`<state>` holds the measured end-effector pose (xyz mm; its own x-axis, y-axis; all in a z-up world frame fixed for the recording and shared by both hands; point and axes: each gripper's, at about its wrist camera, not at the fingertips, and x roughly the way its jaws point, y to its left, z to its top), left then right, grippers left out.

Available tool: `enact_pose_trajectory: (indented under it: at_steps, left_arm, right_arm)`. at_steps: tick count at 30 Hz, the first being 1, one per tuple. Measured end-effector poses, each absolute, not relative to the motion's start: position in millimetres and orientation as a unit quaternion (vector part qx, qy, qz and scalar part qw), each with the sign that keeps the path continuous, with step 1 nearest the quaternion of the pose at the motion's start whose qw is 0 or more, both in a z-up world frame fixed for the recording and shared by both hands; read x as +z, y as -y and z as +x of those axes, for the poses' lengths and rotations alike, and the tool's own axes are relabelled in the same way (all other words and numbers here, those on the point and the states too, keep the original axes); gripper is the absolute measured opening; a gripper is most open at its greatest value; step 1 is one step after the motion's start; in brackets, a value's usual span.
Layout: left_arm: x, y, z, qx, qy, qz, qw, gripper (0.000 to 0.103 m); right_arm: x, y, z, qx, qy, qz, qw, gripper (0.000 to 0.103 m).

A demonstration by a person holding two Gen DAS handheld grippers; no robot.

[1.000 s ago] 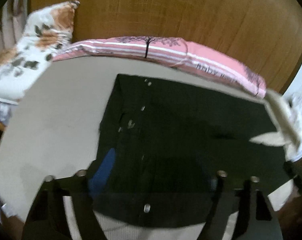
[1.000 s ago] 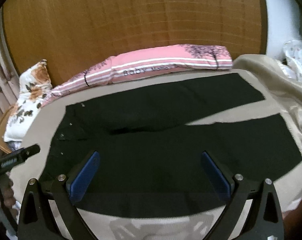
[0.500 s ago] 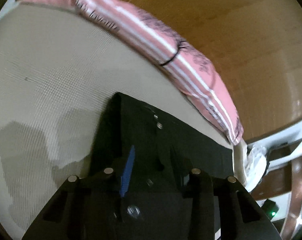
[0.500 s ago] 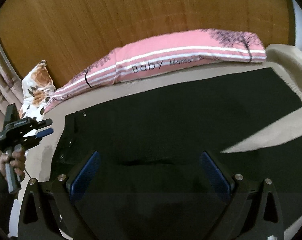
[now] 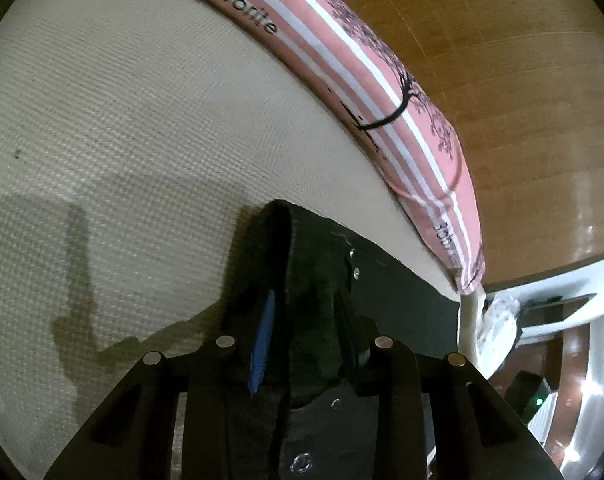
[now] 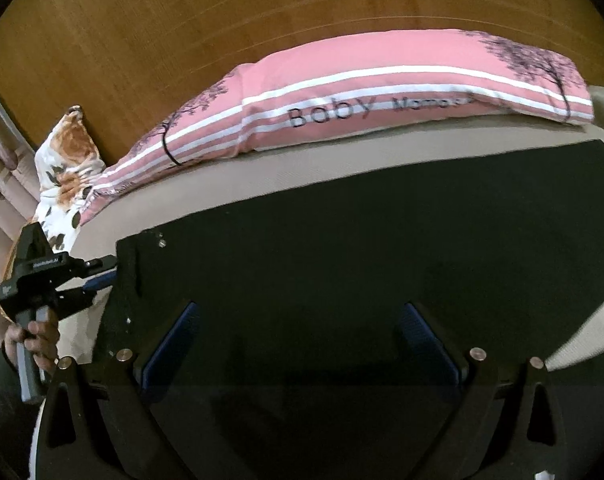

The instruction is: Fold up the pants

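Observation:
Black pants (image 6: 362, 248) lie spread flat on the beige bed (image 6: 230, 184), waistband to the left, legs running right. My left gripper (image 5: 302, 332) is at the waistband's far corner, its jaws closed around the raised black fabric (image 5: 302, 264); it also shows in the right wrist view (image 6: 102, 276) at the waistband's left edge. My right gripper (image 6: 298, 332) is open and empty, low over the middle of the pants, blue pads (image 6: 170, 344) wide apart.
A long pink striped pillow (image 6: 362, 100) lies along the wooden headboard (image 6: 182, 20) behind the pants. A floral pillow (image 6: 66, 164) sits at the far left. The bed's right edge and a white cloth (image 5: 498, 320) show in the left wrist view.
My left gripper moved in to the waistband corner and closed on it, lifting the fabric. My right gripper moved forward and lower over the pants, still open.

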<state>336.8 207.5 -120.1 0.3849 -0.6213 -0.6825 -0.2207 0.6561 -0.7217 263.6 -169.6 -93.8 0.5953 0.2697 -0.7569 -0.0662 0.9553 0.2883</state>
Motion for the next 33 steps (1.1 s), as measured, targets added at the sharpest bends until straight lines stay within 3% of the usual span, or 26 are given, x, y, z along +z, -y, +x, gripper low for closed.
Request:
enact_pose_trajectory:
  at_steps: [14, 16, 19, 25, 33]
  left_arm:
    - [-128.5, -191.6, 383.7, -0.136, -0.511, -0.4, 0.748, 0.031]
    - [-128.4, -187.0, 381.7, -0.121, -0.506, -0.381, 0.765, 0.011]
    - [-116.9, -185.4, 370.2, -0.134, -0.482, -0.355, 0.79, 0.009]
    - [-65.3, -171.1, 336.5, -0.195, -0.407, -0.34, 0.825, 0.008]
    - [-47.5, -165.5, 297.5, -0.222, -0.366, -0.325, 0.843, 0.008]
  right_arm:
    - [-95.2, 158.4, 290.0, 0.123, -0.439, 0.077, 0.887, 0.1]
    - [-97.3, 162.5, 295.3, 0.129, -0.439, 0.074, 0.886, 0.1]
    - [-99.8, 172.8, 311.2, 0.156, -0.441, 0.052, 0.882, 0.1]
    - [-97.5, 199.9, 365.4, 0.246, -0.478, -0.063, 0.841, 0.097]
    - [-101.1, 214.4, 441.1, 0.339, -0.552, -0.195, 0.736, 0.087]
